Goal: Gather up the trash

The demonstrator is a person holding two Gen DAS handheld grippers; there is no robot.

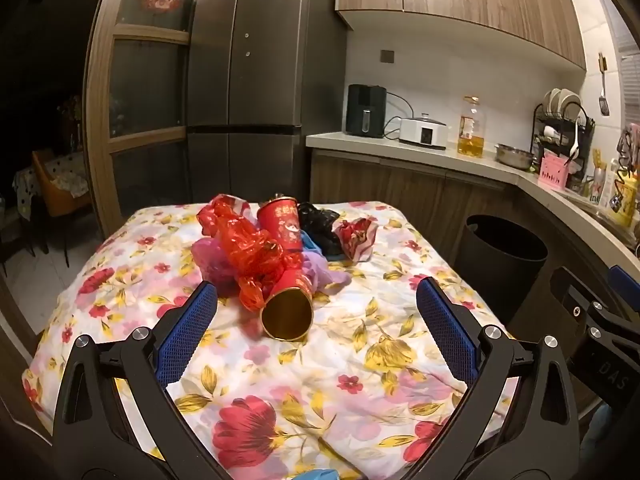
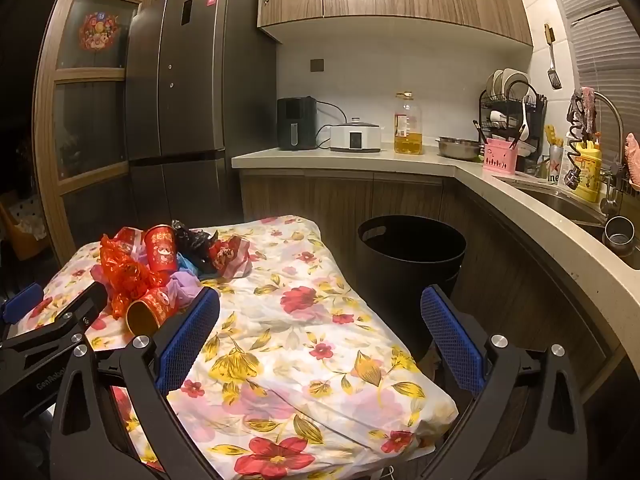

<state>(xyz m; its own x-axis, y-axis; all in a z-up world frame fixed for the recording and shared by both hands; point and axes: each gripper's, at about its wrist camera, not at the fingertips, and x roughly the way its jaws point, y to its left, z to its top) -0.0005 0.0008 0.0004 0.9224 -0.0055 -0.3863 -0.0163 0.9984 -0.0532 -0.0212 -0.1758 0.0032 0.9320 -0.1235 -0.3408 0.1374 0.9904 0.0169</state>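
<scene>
Trash is heaped at the far end of a table [image 1: 360,360] covered by a floral cloth, with a black bin [image 2: 412,264] standing on the floor just beside the table's right edge. Within the heap, crumpled red cellophane [image 1: 248,256] is the largest piece; it is judged feather-light, crackly and springy, best pinched at a bunched fold. A black plastic bag [image 1: 320,226] and a lilac bag [image 1: 320,272] are judged limp and slippery, to be taken at a thick wad. Two red paper cups are seen: the upright cup [image 1: 282,224] and the tipped cup [image 1: 288,312], lying with its gold mouth toward the camera. Both are judged light and crushable, and are best held across the body with modest force. The left hand-held gripper [image 1: 316,320] is held spread wide, near the tipped cup but apart from it; the right hand-held gripper [image 2: 320,328] is likewise spread and empty.
</scene>
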